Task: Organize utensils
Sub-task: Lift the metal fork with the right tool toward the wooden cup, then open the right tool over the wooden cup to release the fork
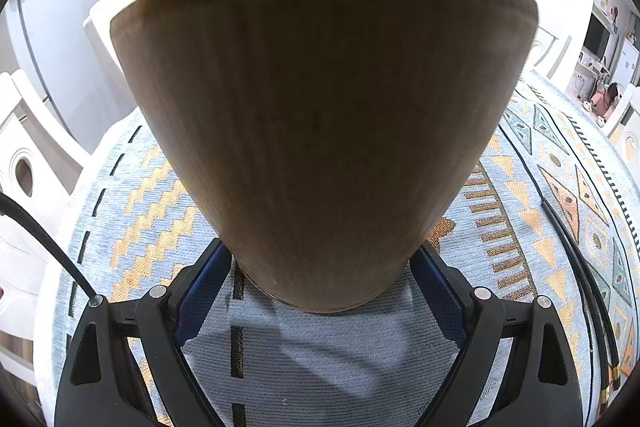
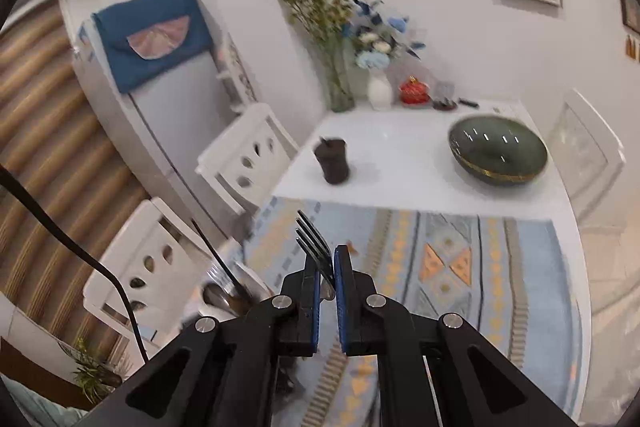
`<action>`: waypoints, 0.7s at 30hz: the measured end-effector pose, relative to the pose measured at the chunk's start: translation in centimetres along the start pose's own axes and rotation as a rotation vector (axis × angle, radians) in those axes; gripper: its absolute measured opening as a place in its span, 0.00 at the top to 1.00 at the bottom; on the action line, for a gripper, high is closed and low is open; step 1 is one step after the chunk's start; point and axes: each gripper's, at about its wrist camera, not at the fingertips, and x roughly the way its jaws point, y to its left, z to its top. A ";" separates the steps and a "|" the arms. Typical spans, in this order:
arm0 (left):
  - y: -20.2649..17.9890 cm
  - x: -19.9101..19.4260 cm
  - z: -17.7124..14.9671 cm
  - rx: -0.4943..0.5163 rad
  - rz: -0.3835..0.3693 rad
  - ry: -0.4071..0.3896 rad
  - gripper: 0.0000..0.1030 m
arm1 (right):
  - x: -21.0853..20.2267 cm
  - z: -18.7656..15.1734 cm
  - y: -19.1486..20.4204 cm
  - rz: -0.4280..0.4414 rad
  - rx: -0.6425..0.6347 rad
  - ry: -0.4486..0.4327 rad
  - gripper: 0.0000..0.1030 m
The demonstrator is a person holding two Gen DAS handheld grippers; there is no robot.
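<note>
A utensil holder point(image 1: 320, 131) with a wooden lower body and a white dimpled top fills the left wrist view. It stands on the patterned tablecloth point(image 1: 132, 227). My left gripper point(image 1: 320, 251) is shut on its base, with a blue pad pressing on each side. In the right wrist view my right gripper point(image 2: 329, 259) is shut on a metal fork point(image 2: 310, 233) and holds it above the table, tines pointing up and away. Below and to the left, blurred, the holder's mouth point(image 2: 240, 293) shows a spoon point(image 2: 216, 297) and a dark stick point(image 2: 214, 253) inside.
On the white tabletop beyond the cloth point(image 2: 440, 259) sit a dark green bowl point(image 2: 498, 155) and a small dark cup point(image 2: 332, 161). Flower vases point(image 2: 340, 83) stand by the wall. White chairs point(image 2: 248, 155) line the table's left side. Black cables point(image 1: 580, 267) lie across the cloth.
</note>
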 end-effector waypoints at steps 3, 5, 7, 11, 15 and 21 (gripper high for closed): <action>0.0 0.0 0.0 0.000 0.000 0.000 0.12 | -0.3 1.6 1.2 0.022 -0.025 -0.035 0.94; 0.0 0.0 0.0 0.000 0.000 0.000 0.12 | -0.5 2.6 2.2 0.040 -0.044 -0.056 0.94; 0.0 0.0 0.0 -0.001 0.000 0.000 0.12 | -0.6 3.4 2.9 0.058 -0.053 -0.069 0.94; 0.1 0.0 0.0 0.000 0.001 0.001 0.12 | -0.7 4.6 4.2 0.100 -0.061 -0.098 0.94; 0.0 0.0 0.0 -0.001 0.000 0.000 0.12 | -0.2 5.8 5.8 0.153 -0.071 -0.111 0.94; -0.2 -0.1 0.0 0.000 -0.001 -0.001 0.12 | 2.8 4.8 8.1 0.153 -0.112 -0.055 0.94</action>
